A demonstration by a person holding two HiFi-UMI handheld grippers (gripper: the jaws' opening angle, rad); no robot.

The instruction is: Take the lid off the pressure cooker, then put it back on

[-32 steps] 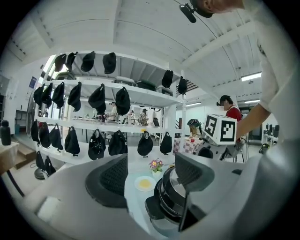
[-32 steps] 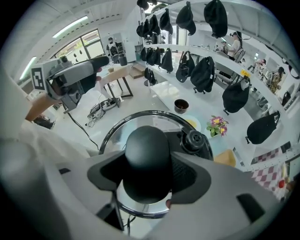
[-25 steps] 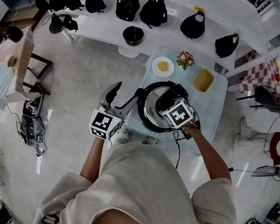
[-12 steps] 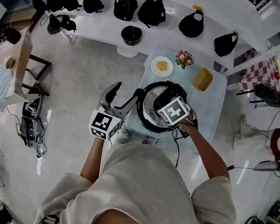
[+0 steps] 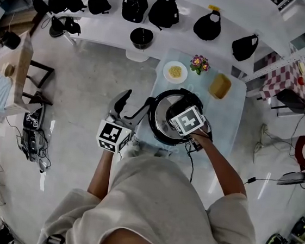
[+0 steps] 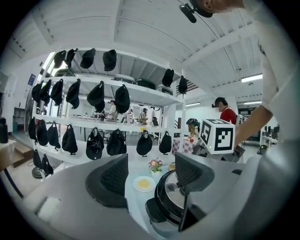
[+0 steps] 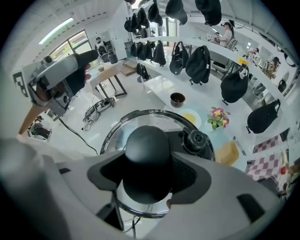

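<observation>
The pressure cooker [image 5: 160, 122] stands on the pale blue table [image 5: 229, 119] with its steel lid [image 7: 119, 133] on. In the right gripper view the lid's round black knob [image 7: 147, 150] fills the gap between the pads, and my right gripper [image 7: 149, 177] is shut on it from above. A black valve [image 7: 194, 139] sits just beyond the knob. In the head view the right gripper [image 5: 187, 120] covers the lid's middle. My left gripper [image 5: 123, 101] hangs open and empty beside the cooker's left side. In the left gripper view, that gripper [image 6: 150, 176] frames the cooker [image 6: 168, 206].
Behind the cooker on the table are a plate of yellow food [image 5: 175, 71], a small flower pot [image 5: 199, 64] and a yellow block [image 5: 220, 86]. A white curved shelf with black caps and a black bowl [image 5: 141, 37] lies beyond. A cable [image 5: 193, 161] trails off the table's near edge.
The right gripper has rolled slightly about the knob, its marker cube turning over the lid. The left gripper has kept still.
</observation>
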